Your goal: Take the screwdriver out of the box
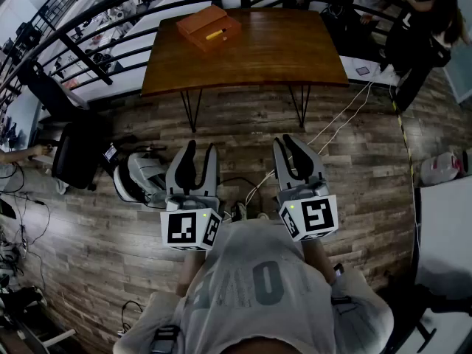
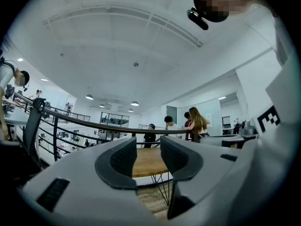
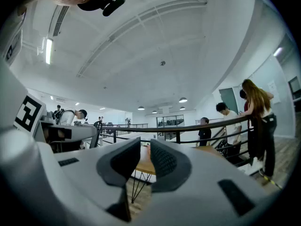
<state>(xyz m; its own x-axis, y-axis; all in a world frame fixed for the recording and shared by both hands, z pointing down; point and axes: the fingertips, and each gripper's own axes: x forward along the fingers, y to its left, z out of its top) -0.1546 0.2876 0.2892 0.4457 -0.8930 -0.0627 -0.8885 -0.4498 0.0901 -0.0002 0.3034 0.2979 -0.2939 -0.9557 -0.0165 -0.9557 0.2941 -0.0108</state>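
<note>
Holding both tongs level, well short of desk (image 1: 280,57). Left tongs (image 1: 200,150) half open, empty. Right tongs (image 1: 293,147) open a crack, empty. Screwdriver (image 1: 214,34) in box (image 1: 199,22).

A table (image 1: 243,57) stands far across the floor (image 1: 354,168). A box (image 1: 199,22) sits on the table's far left part, with a screwdriver (image 1: 214,34) lying in it. A railing (image 1: 103,32) curves behind the table. Near the viewer, the left tongs (image 1: 199,152) and right tongs (image 1: 290,144) sit side by side, well apart from the table. A chair (image 1: 77,153) stands left; a person (image 1: 424,21) stands far right.
</note>
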